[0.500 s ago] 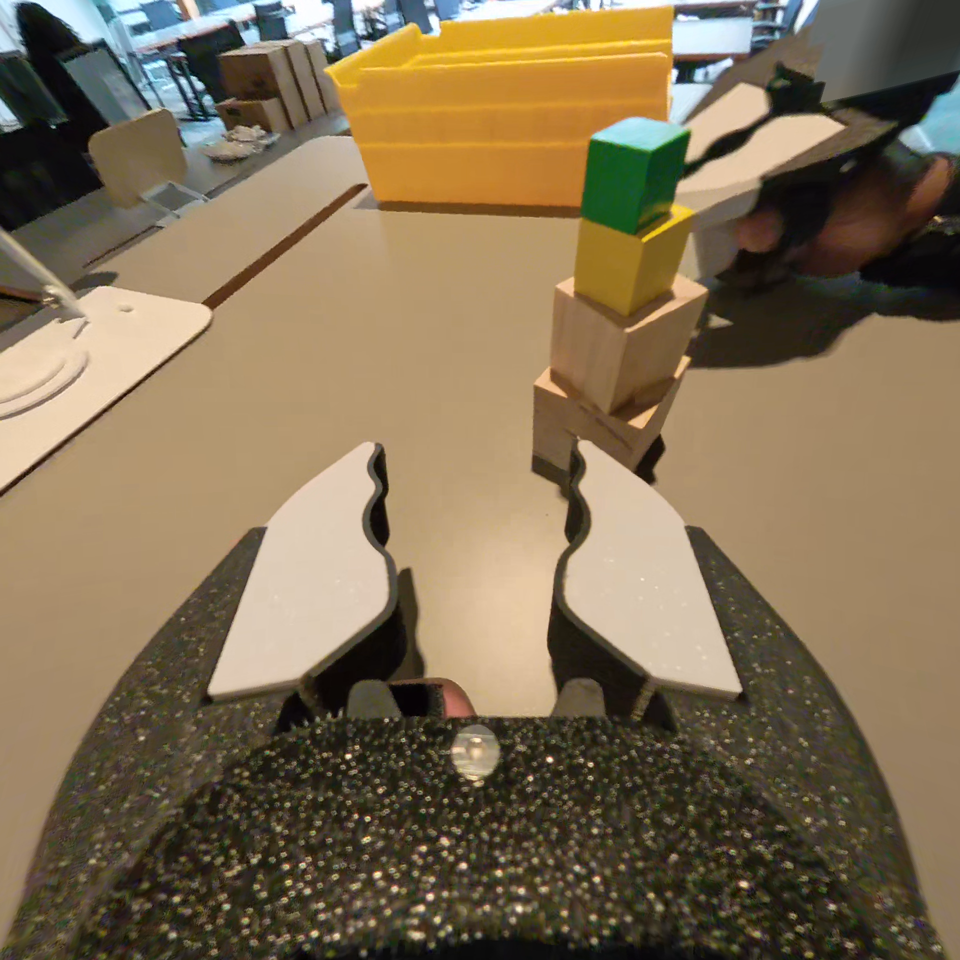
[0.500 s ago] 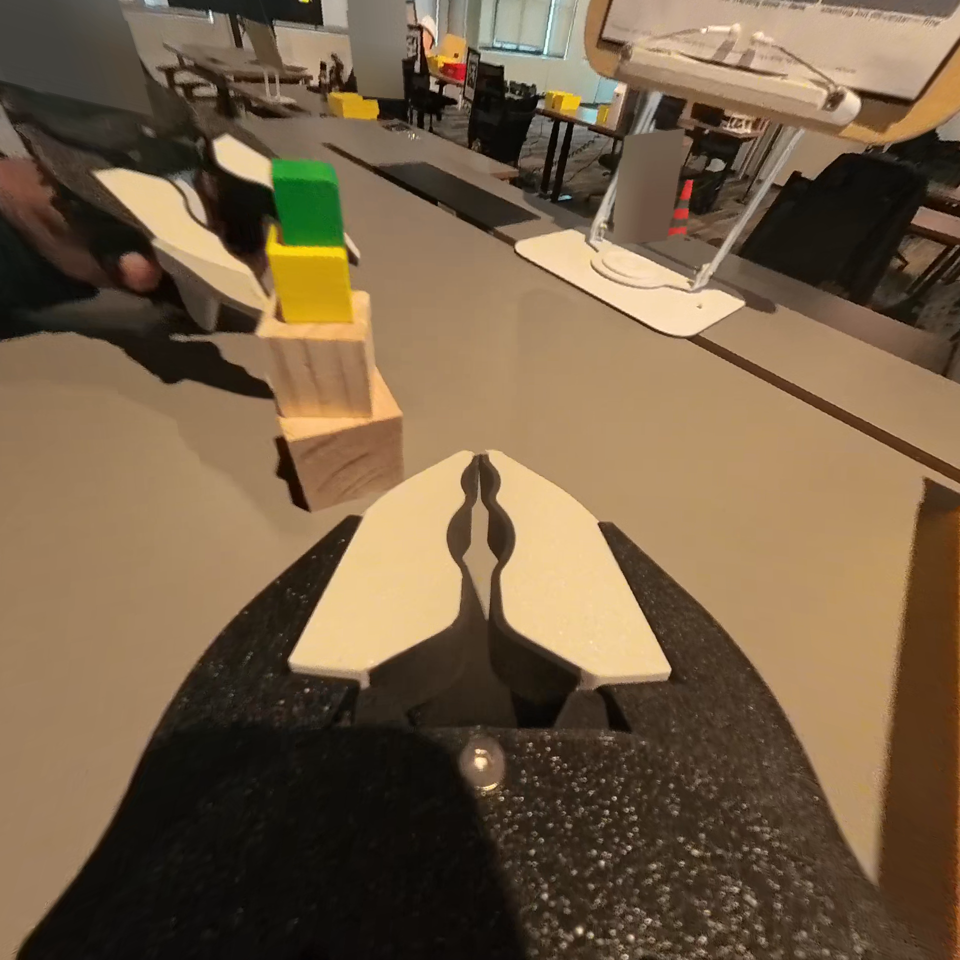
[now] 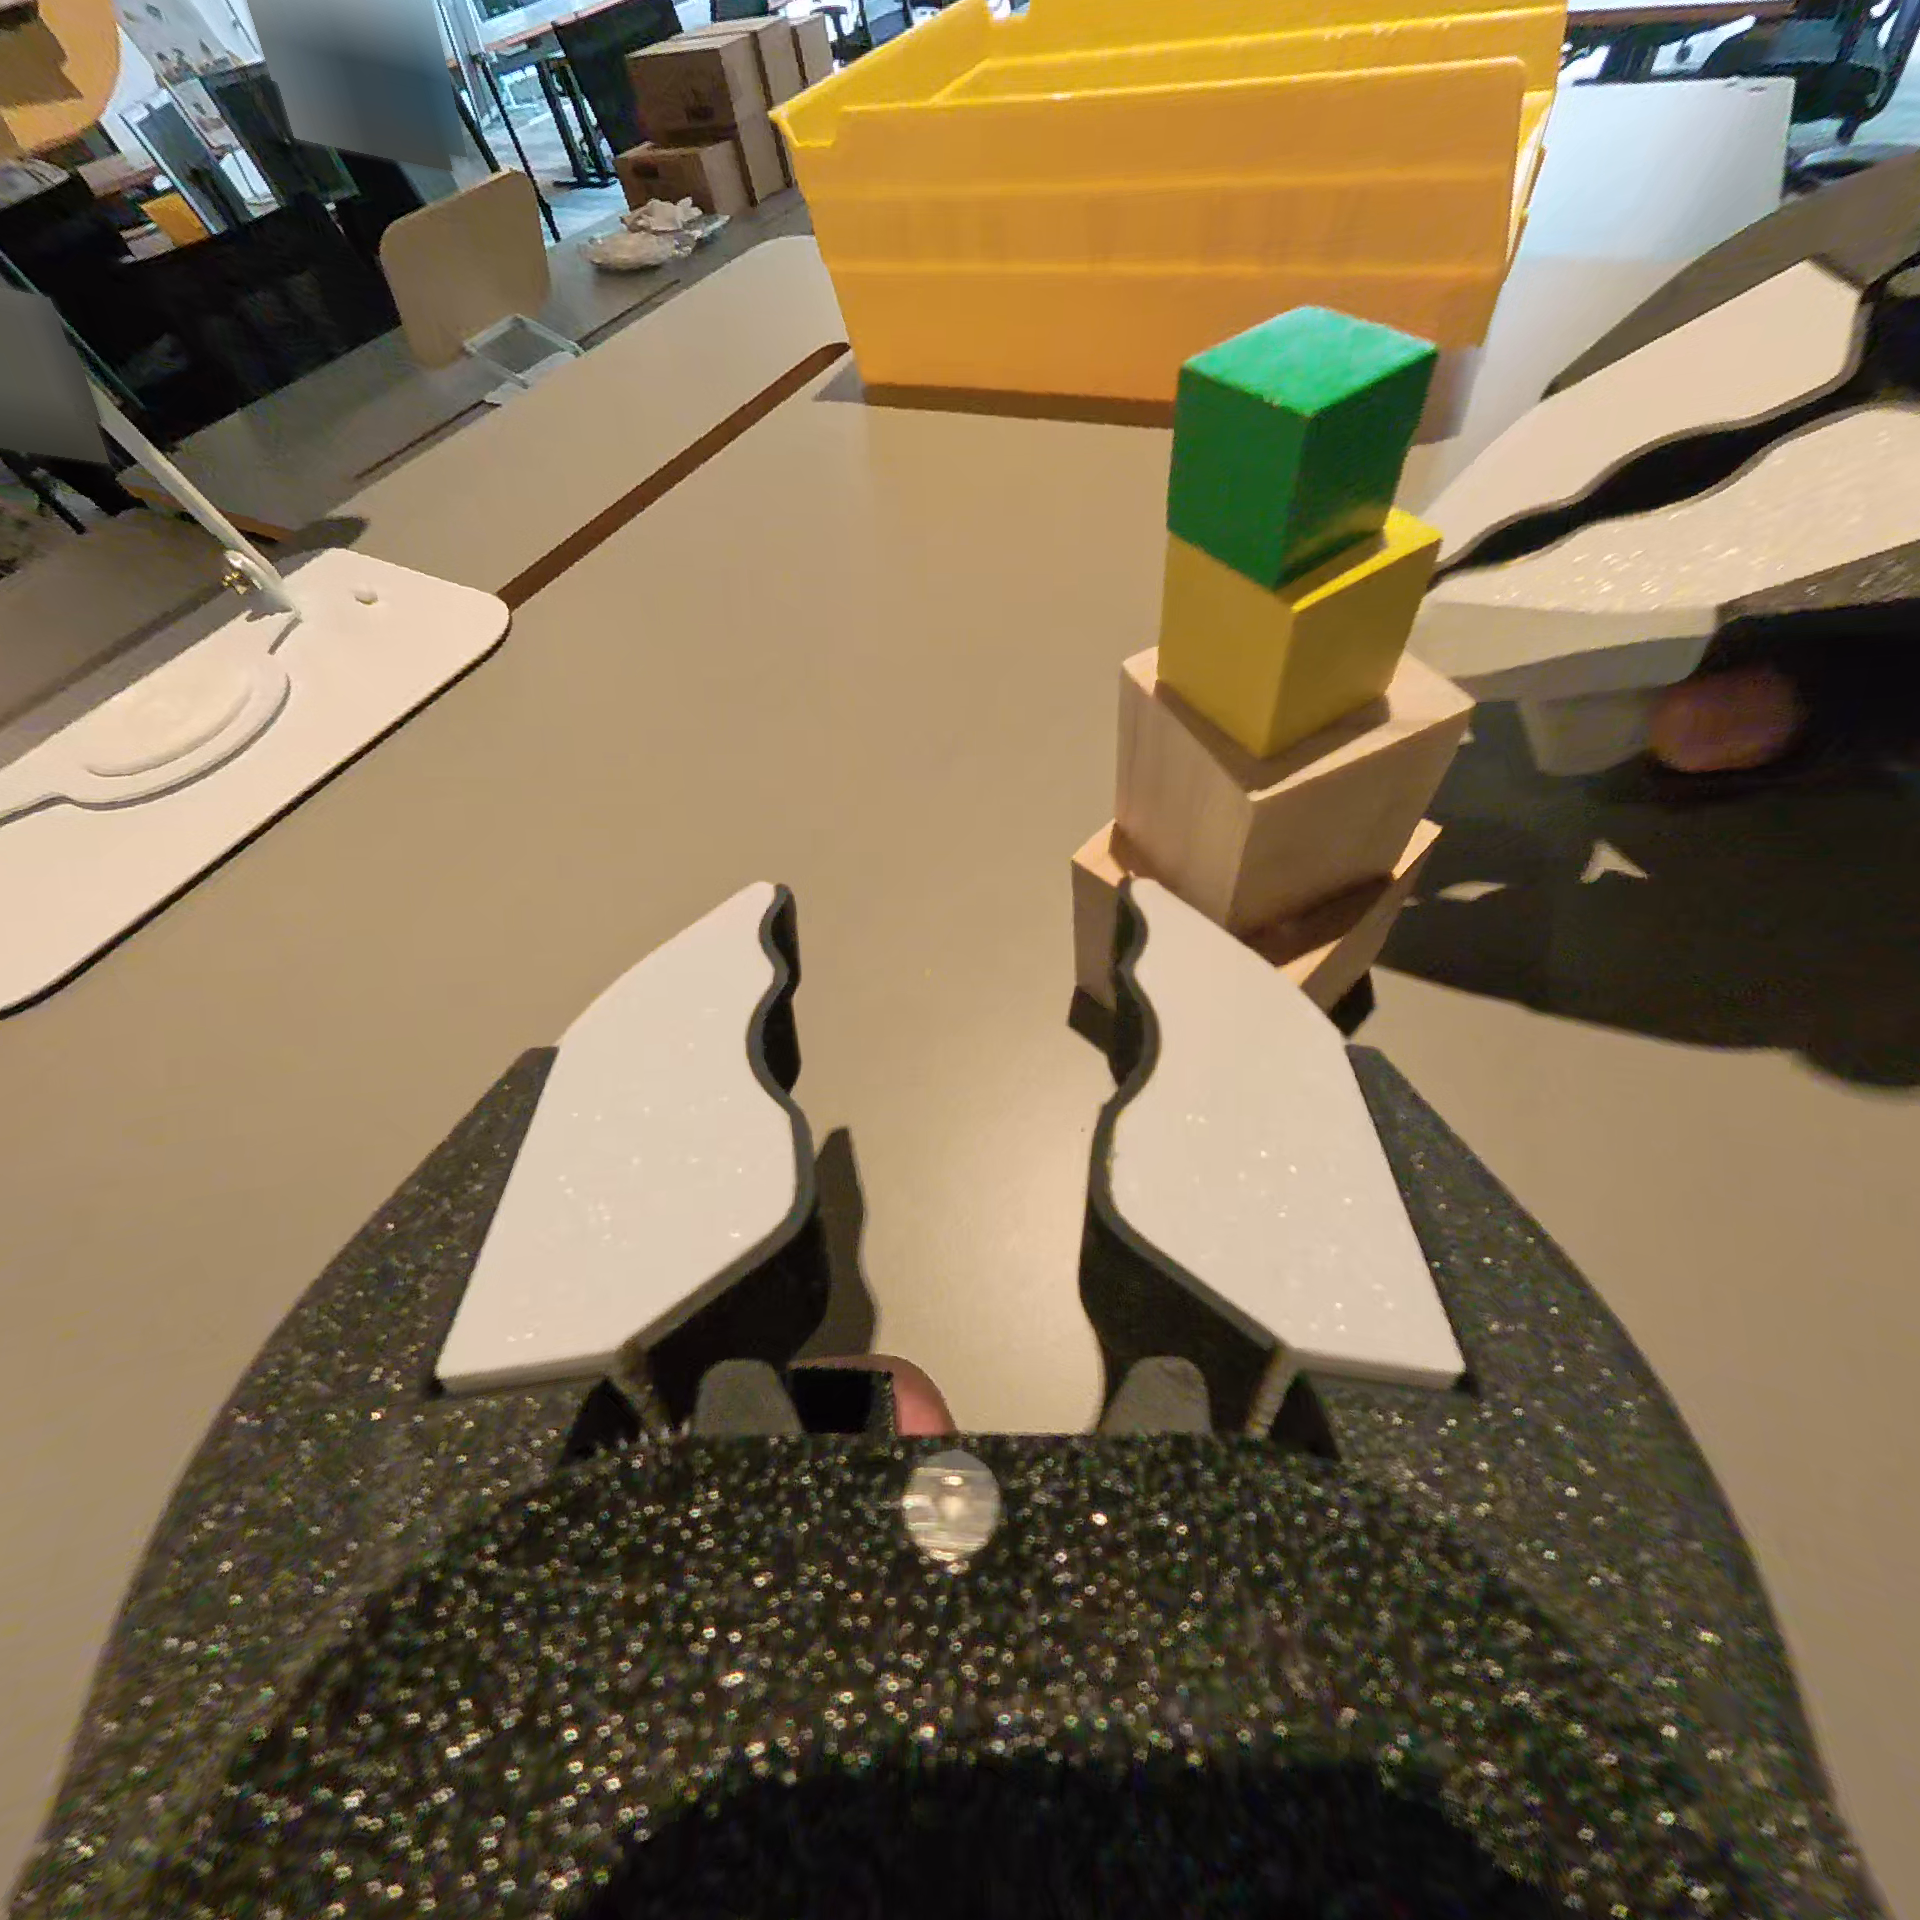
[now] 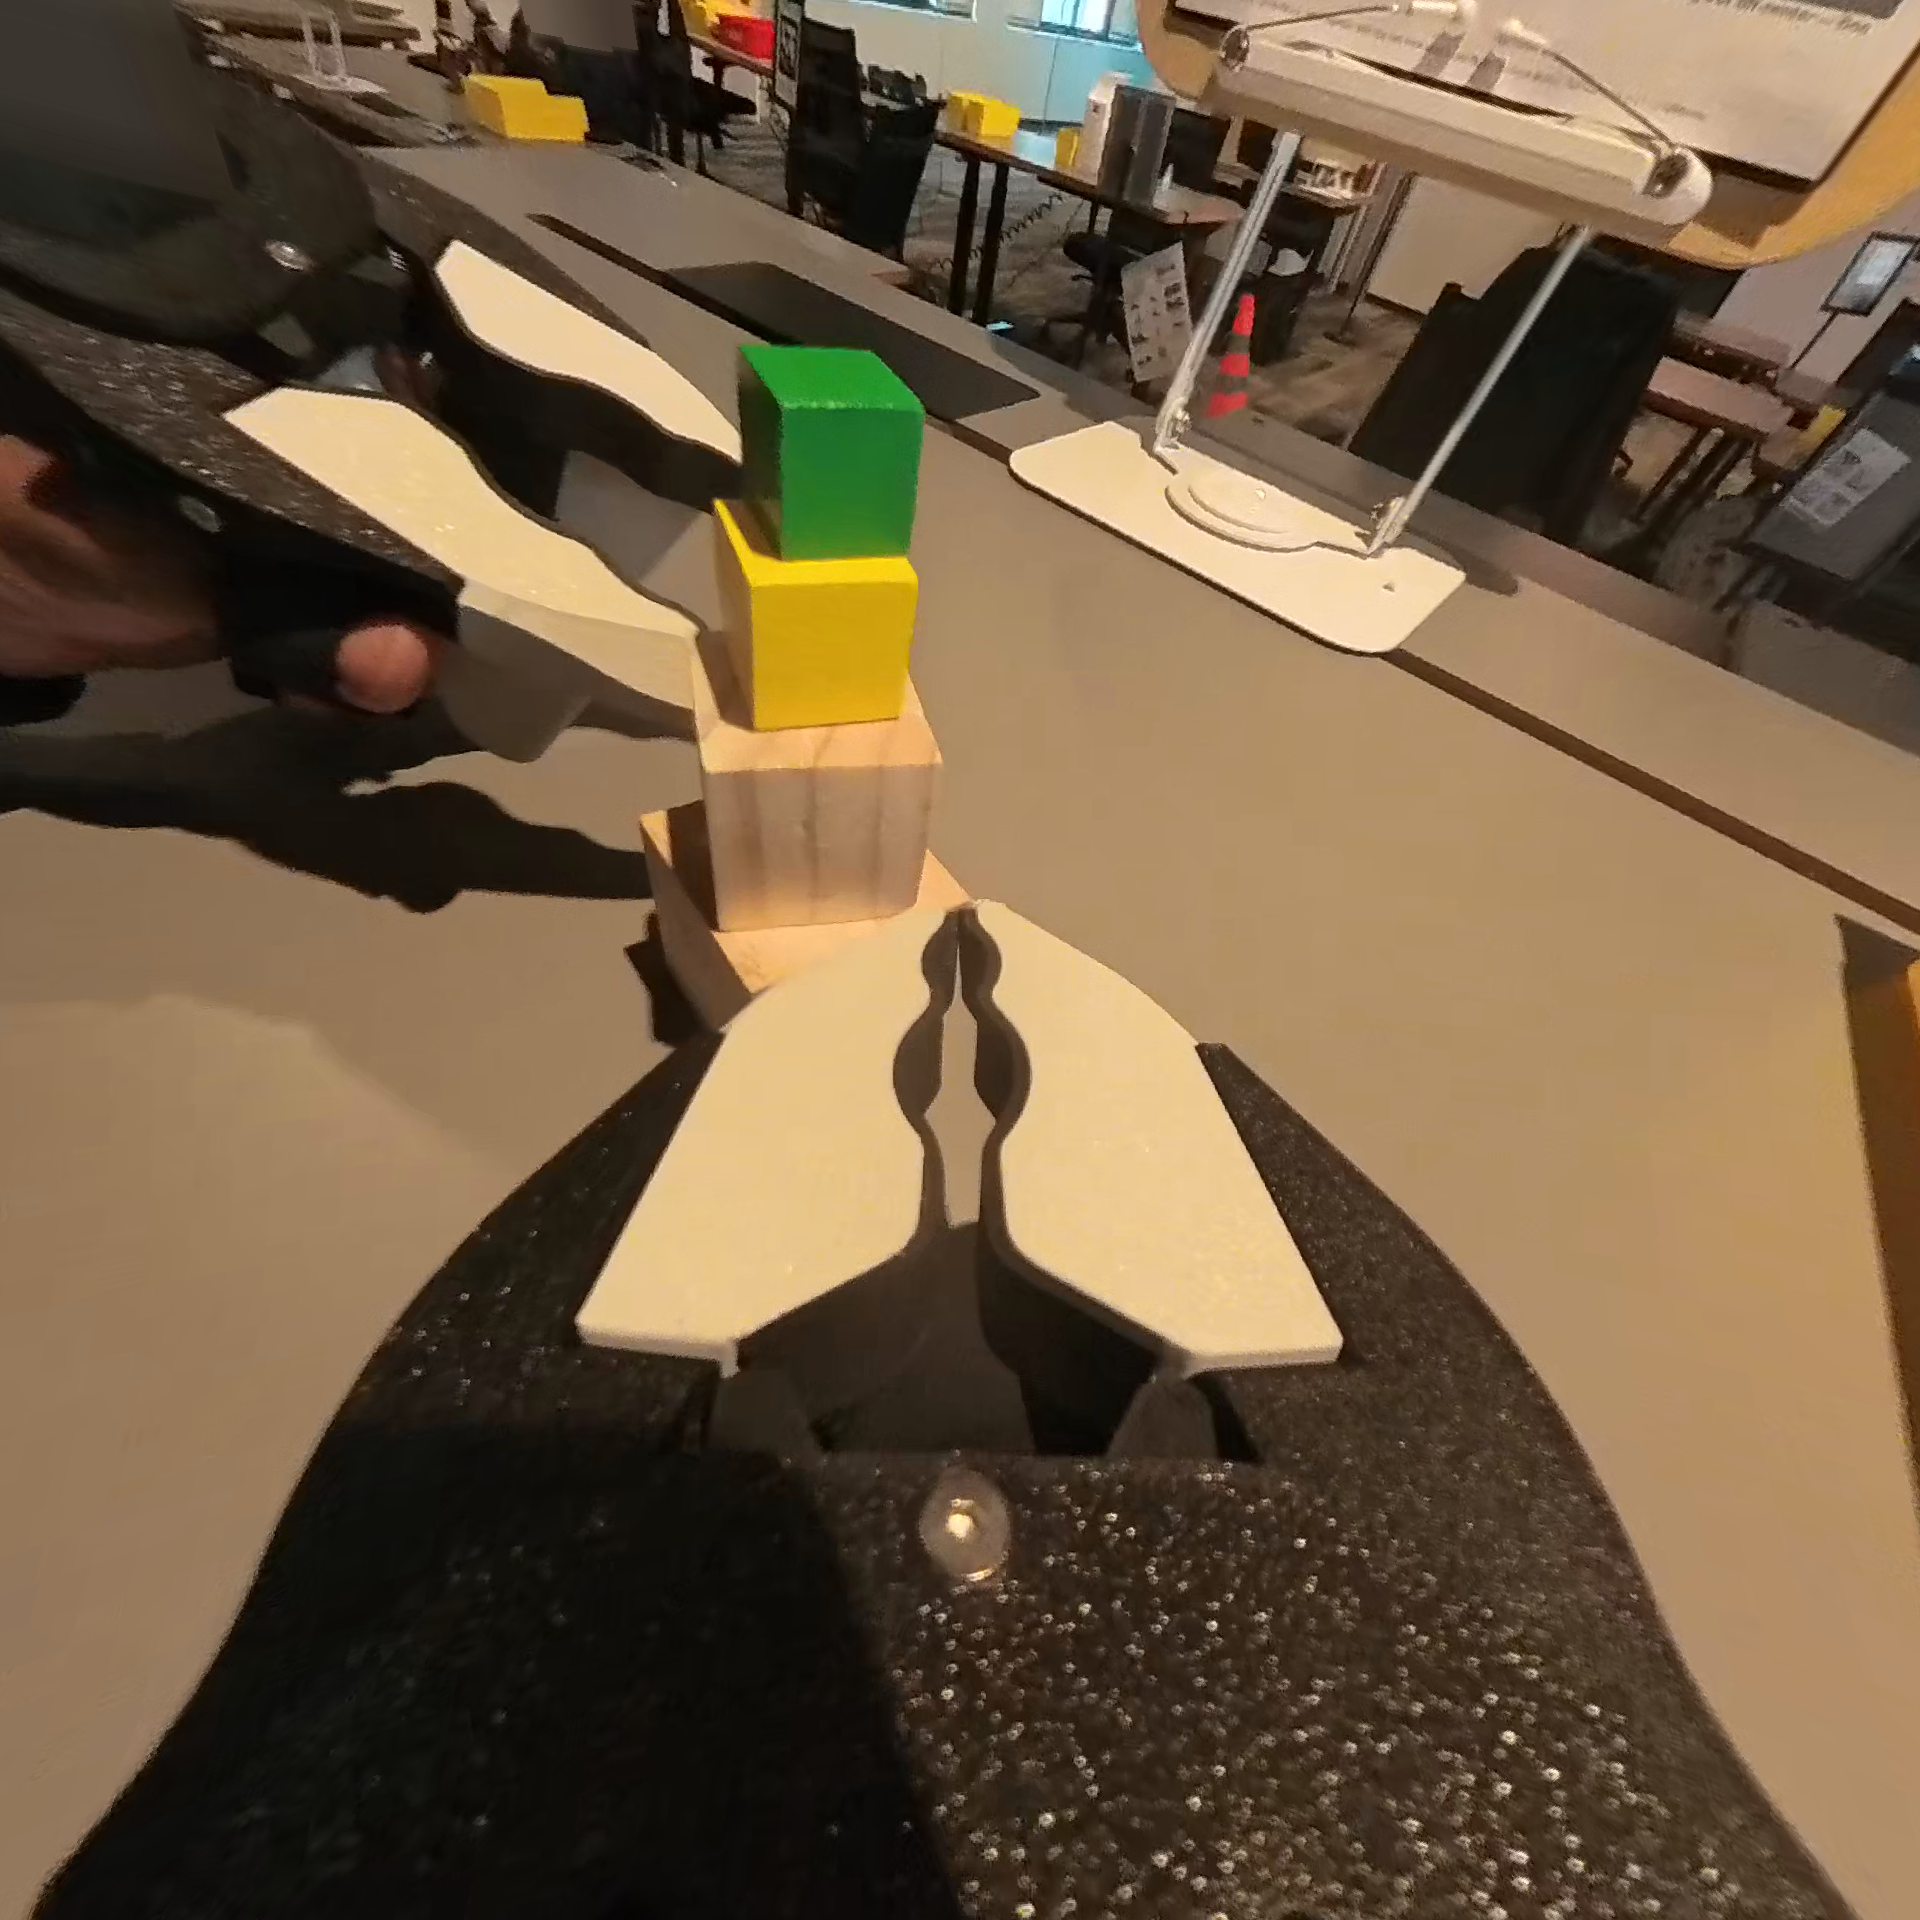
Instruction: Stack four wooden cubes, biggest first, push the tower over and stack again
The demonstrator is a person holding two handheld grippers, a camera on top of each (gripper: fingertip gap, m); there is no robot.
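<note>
- While the four-cube tower [image 3: 1283, 665] stands mid-frame on the table [image 3: 727, 727], the left gripper [image 3: 951, 914] gapes empty.
- Right gripper [image 4: 958, 914]: fingers pressed together, holding nothing.
- Yellow bins [image 3: 1164, 208], upper centre: contents hidden.

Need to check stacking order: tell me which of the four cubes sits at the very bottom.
The larger plain wooden cube, resting on the table under the smaller plain one; yellow and green sit above.
</note>
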